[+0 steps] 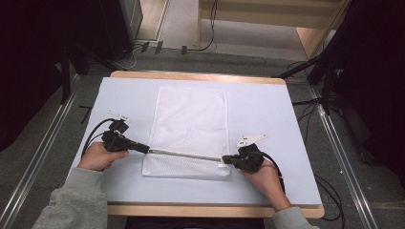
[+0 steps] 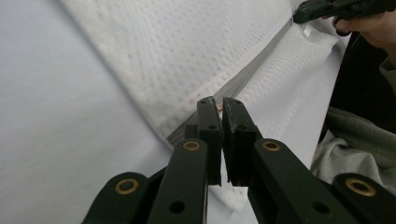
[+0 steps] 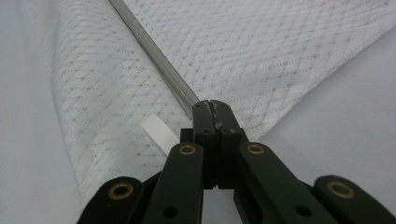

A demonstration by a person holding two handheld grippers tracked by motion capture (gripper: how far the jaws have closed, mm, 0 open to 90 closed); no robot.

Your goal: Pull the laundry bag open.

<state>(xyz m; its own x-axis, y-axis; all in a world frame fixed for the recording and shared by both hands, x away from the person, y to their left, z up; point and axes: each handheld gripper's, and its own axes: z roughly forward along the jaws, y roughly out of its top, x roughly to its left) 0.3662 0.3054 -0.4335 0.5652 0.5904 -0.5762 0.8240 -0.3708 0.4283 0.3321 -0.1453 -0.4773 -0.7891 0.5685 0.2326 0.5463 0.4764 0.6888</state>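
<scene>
Left gripper point(image 1: 143, 149) sits at the left end of the zipper point(image 1: 184, 154), jaws pinched together on something tiny. In the left gripper view you can just catch a coppery glint between the tips point(image 2: 218, 108). It's probably the zipper pull, but it's too small and too buried to say for sure. The left hand point(image 1: 99, 155) wraps the gripper body, and its cable loops off toward the table's left edge.

Moving right, the white mesh bag point(image 1: 191, 119) lies flat in the middle of the pale blue table point(image 1: 267, 109), long side running away from the person. The grey zipper crosses it near the close end, pulled straight between the two grippers. The strip of bag below the zipper looks a bit puffed and rumpled. What's inside, if anything, I can't make out through the mesh.

Right gripper point(image 1: 225, 161) is at the zipper's right end, jaws clamped tight on the end of the zipper tape point(image 3: 214, 108); the actual contact is hidden behind the black tips. A small white tag point(image 3: 159, 133) pokes out of the bag just beside those jaws. The right hand point(image 1: 260, 172) is partly covered by the gripper body and its grey plate point(image 1: 250, 140). Both grey sleeves point(image 1: 76, 205) get cut off by the bottom edge of the high view.
</scene>
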